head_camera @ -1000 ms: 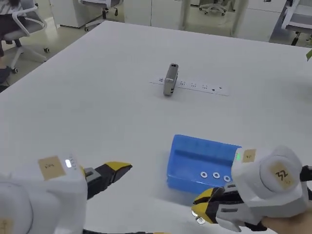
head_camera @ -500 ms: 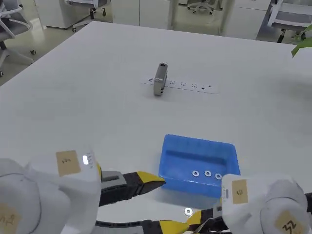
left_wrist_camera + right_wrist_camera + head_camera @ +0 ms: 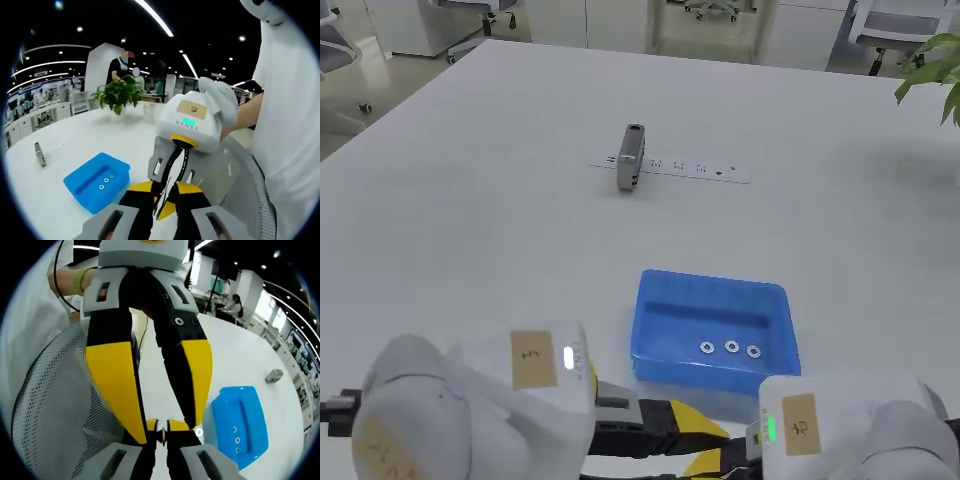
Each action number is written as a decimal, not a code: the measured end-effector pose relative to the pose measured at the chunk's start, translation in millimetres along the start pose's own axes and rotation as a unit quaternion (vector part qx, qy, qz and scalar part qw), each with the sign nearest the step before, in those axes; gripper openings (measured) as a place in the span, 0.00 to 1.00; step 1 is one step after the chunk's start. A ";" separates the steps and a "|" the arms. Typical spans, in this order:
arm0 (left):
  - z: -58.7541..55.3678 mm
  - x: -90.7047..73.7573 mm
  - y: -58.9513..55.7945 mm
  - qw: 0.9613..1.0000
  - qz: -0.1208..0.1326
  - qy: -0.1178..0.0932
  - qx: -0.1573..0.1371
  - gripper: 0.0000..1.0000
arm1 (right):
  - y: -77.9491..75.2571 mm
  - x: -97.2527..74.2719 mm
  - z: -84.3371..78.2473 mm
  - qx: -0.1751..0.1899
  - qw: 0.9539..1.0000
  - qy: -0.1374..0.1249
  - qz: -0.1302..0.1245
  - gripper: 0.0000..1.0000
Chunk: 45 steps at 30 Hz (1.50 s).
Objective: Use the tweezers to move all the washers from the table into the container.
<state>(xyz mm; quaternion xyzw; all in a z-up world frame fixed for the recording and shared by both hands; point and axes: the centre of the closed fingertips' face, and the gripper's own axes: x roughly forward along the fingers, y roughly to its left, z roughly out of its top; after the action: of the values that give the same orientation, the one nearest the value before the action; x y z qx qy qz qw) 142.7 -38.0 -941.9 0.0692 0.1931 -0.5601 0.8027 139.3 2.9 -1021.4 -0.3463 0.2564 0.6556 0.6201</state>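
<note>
Left hand-held gripper (image 3: 164, 189): released, brought further right than before.
Right hand-held gripper (image 3: 163, 428): clenched on tweezers (image 3: 162, 436).

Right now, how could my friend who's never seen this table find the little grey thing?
Start at the big white table. Past the blue container holding three washers, a flat white strip lies farther back. The grey block stands at that strip's left end in the head view, the only dark, raised thing there.

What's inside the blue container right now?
Three washers lie in a row on the floor of the blue container, toward its near wall. The rest looks bare; that wall hides a thin strip of floor.
</note>
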 end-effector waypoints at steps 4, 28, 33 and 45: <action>-1.8 3.1 -1.1 1.000 -0.004 0.012 0.018 0.06 | -0.5 -0.9 1.8 -0.002 1.000 -0.002 -0.003 0.03; -8.1 -3.5 -2.6 0.996 -0.021 0.041 0.071 0.00 | 6.3 -3.4 3.7 0.038 0.998 -0.046 0.018 0.05; -9.2 -2.8 -5.6 0.994 -0.030 0.052 0.087 0.00 | 9.4 -2.7 3.6 0.045 0.998 -0.048 0.025 0.06; -10.5 -2.8 -13.1 0.991 -0.057 0.061 0.104 0.00 | 19.7 -3.8 1.5 0.026 0.997 -0.043 0.055 0.06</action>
<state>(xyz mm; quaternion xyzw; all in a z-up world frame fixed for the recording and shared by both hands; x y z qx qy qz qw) 127.3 -36.9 -949.0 0.1753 0.1864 -0.6167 0.7445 119.5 -0.3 -1019.3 -0.2871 0.2650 0.6960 0.6025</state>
